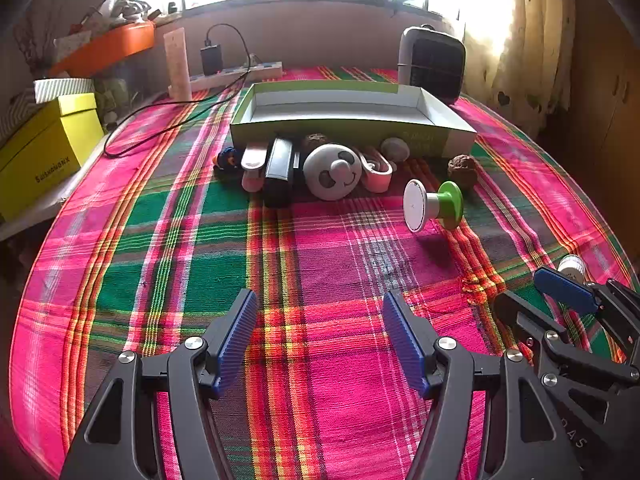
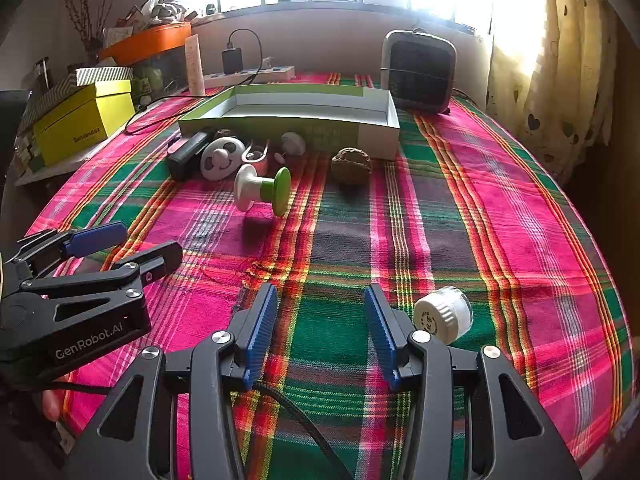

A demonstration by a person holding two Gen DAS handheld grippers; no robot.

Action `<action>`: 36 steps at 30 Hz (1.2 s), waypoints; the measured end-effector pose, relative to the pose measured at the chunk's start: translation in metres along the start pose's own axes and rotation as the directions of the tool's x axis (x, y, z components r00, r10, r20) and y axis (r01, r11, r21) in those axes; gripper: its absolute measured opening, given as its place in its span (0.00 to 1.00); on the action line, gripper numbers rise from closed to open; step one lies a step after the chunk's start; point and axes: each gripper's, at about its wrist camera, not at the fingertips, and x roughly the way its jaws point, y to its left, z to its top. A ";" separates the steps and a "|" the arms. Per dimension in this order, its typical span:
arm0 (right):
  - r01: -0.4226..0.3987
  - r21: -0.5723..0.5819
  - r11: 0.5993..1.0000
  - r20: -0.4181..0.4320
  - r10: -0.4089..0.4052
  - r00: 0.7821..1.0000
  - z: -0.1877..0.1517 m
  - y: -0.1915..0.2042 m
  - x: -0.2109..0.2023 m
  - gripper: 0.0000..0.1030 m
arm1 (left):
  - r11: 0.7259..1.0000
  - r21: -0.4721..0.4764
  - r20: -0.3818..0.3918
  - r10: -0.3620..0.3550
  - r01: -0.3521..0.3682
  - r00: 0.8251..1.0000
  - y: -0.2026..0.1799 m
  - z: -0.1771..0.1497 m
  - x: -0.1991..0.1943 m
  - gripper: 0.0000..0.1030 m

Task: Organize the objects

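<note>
A shallow green-and-white box [image 1: 352,130] [image 2: 288,127] stands empty at the far side of the plaid tablecloth. In front of it lie a round panda-face item [image 1: 334,172] [image 2: 221,159], a black rectangular case [image 1: 278,172] [image 2: 185,159], small white pieces, a walnut [image 1: 463,170] [image 2: 351,165] and a green-and-white knob [image 1: 434,206] [image 2: 262,191] lying on its side. My left gripper [image 1: 320,336] [image 2: 148,240] hovers open over bare cloth. My right gripper [image 2: 322,328] [image 1: 528,292] is also open and holds nothing. A small white jar [image 2: 442,314] [image 1: 572,267] lies just right of its right finger.
A grey heater [image 1: 434,64] stands behind the box at the right. A power strip [image 1: 236,74] with a charger and black cable runs along the back. A yellow box [image 1: 44,152] and an orange box [image 1: 108,46] sit on the left ledge. Curtain [image 2: 560,80] at the right.
</note>
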 end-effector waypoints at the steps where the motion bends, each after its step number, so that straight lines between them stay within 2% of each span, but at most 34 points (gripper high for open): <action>1: 0.000 0.000 1.000 0.001 0.000 1.000 0.000 0.000 0.000 0.45 | 1.000 0.000 0.000 0.000 0.000 1.000 0.001 0.001 0.001 0.63; 36: -0.020 -0.010 1.000 0.002 0.020 1.000 -0.002 -0.003 -0.001 0.45 | 1.000 0.007 -0.014 -0.011 0.011 1.000 0.008 0.002 0.007 0.66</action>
